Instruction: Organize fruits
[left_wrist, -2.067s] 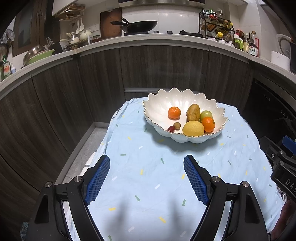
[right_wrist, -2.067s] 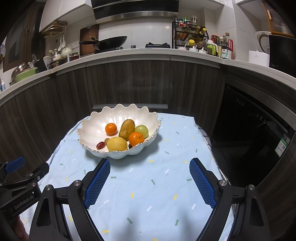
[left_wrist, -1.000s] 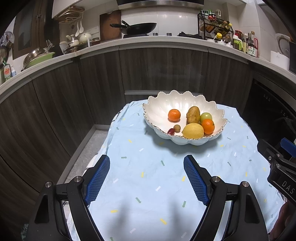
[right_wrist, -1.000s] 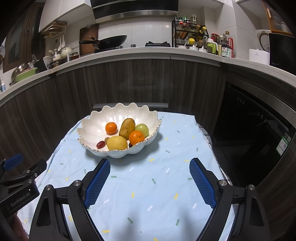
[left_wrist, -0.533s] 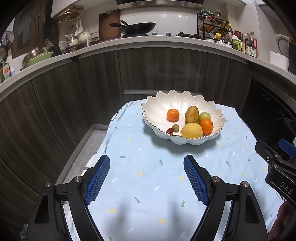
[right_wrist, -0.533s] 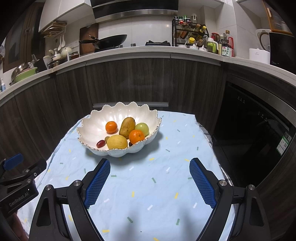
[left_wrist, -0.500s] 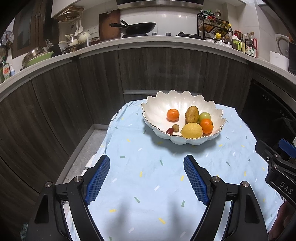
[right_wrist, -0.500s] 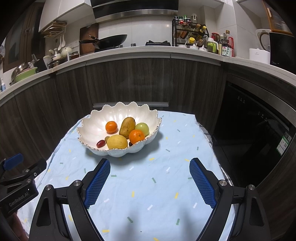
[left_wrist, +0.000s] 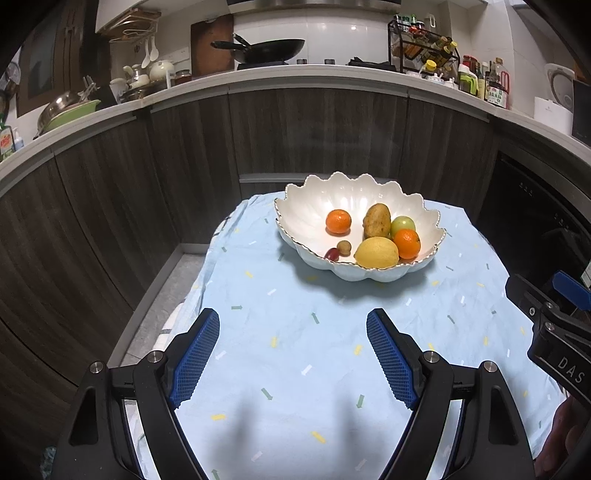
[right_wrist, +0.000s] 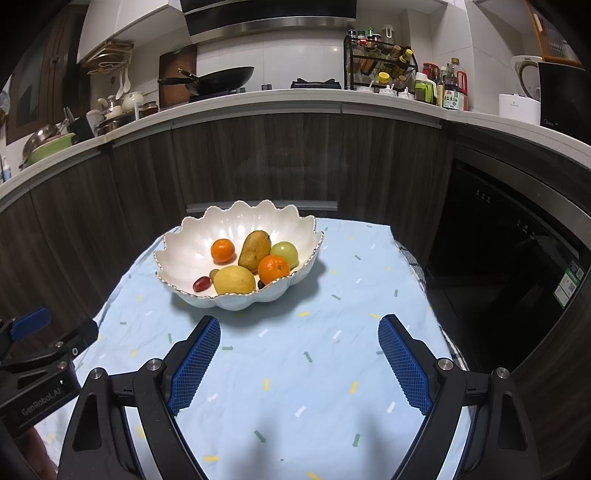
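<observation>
Behind the lemon (right_wrist: 234, 279), a dark fruit (right_wrist: 260, 284) (unidentifiable) is mostly hidden.

A black wok (left_wrist: 264, 50) sits on the white counter (left_wrist: 332, 72); a wire rack of bottles (right_wrist: 380, 61) stands further right.

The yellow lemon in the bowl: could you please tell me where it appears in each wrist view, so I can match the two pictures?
Left wrist view: the lemon lies right of centre, at the near rim of the white bowl, beside an orange on its right.
Right wrist view: the lemon lies left of centre, again at the near rim.
Shared landmark: the red grape just left of the lemon.
</observation>
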